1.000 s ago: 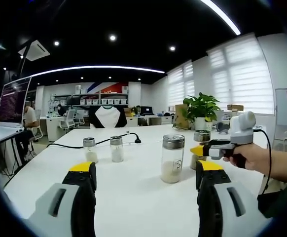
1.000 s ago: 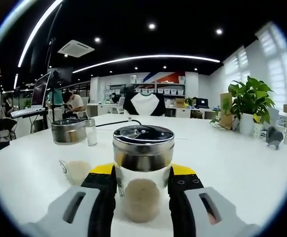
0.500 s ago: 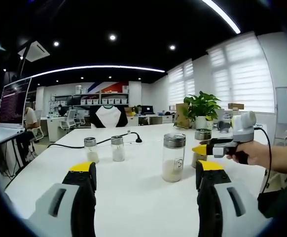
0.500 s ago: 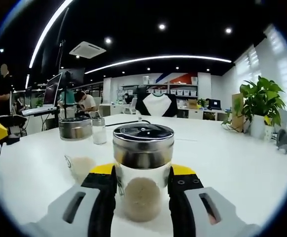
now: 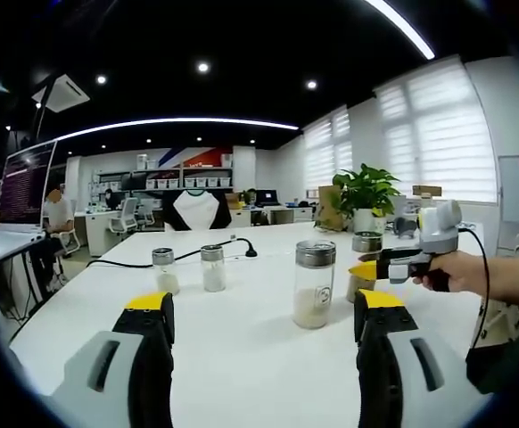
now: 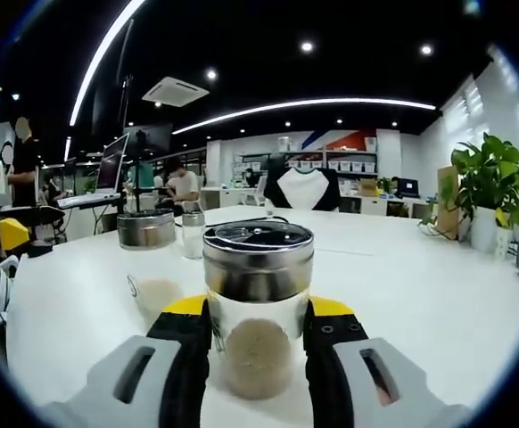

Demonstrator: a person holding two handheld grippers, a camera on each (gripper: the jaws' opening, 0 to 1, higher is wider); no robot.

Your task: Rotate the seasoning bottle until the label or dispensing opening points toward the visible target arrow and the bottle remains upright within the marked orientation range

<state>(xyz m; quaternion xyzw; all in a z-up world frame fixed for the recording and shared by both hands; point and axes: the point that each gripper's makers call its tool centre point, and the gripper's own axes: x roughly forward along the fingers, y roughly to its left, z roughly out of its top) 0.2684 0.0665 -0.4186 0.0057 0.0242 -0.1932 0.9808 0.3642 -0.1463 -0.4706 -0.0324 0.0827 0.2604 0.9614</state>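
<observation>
Right gripper [image 6: 258,334] fingers clamp upright seasoning bottle [image 6: 258,303] on table [image 6: 438,294]

Bare table [image 5: 251,357] before tall jar [image 5: 313,283]

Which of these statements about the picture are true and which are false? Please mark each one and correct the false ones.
1. The right gripper is shut on a seasoning bottle with a metal lid. True.
2. The held bottle lies on its side. False: it stands upright between the jaws.
3. The left gripper holds a glass jar. False: its jaws are open with nothing between them; the nearest seasoning jar stands apart on the white table.
4. Two small shakers stand side by side on the table, in the left gripper view. True.
5. A black cable runs across the table behind the shakers. True.
</observation>
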